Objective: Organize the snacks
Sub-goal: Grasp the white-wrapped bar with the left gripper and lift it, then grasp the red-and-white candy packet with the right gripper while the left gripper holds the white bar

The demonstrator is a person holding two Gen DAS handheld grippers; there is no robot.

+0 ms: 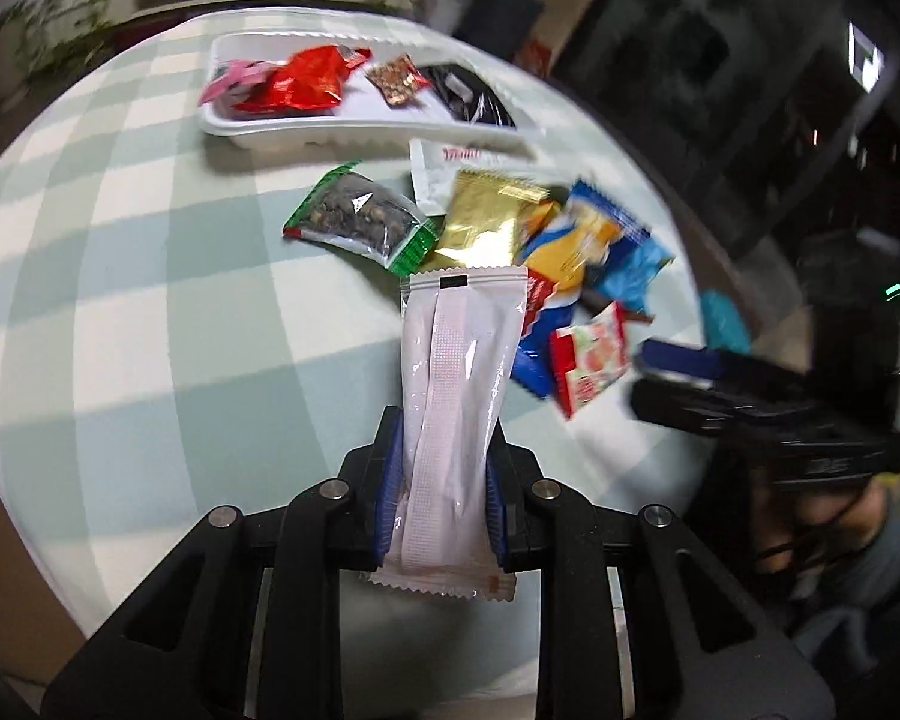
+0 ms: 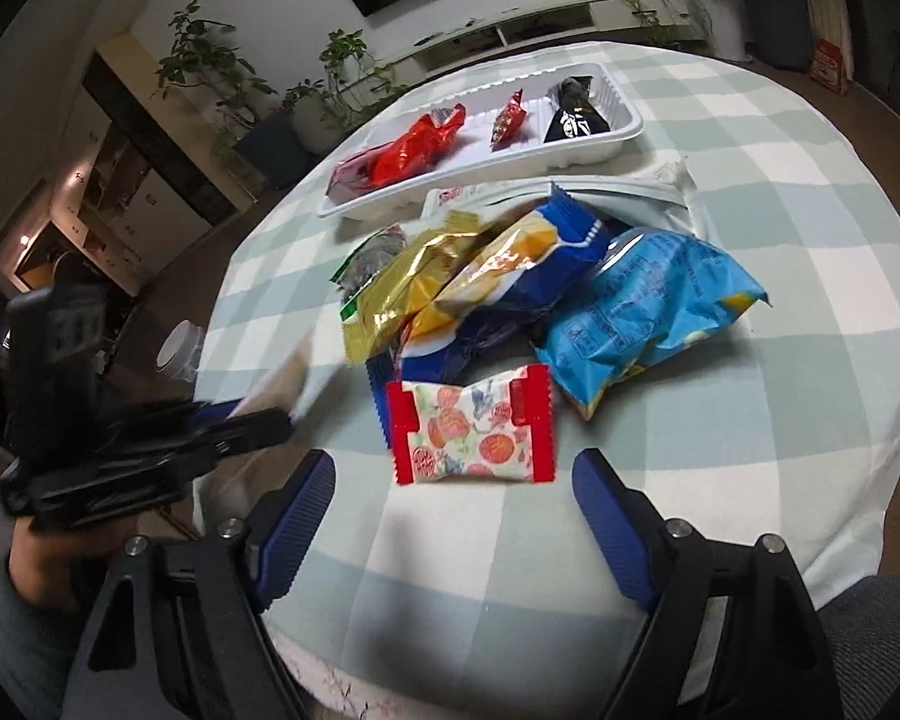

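Observation:
My left gripper (image 1: 441,480) is shut on a long white snack packet (image 1: 456,384) and holds it above the table. It shows blurred at the left of the right wrist view (image 2: 282,384). My right gripper (image 2: 453,474) is open and empty, just short of a red-and-white candy packet (image 2: 471,429). Behind it lies a pile: a gold packet (image 2: 408,288), a yellow-blue packet (image 2: 510,282), a light blue bag (image 2: 648,306) and a green-edged nut packet (image 1: 360,219). A white tray (image 2: 624,126) at the far side holds a red packet (image 2: 414,147), a small red-brown packet (image 2: 507,117) and a black packet (image 2: 573,108).
The round table has a green-and-white checked cloth (image 2: 780,228). A flat white packet (image 2: 660,186) lies between tray and pile. Potted plants (image 2: 342,78) and dark furniture stand beyond the table. The right gripper appears at the right of the left wrist view (image 1: 750,402).

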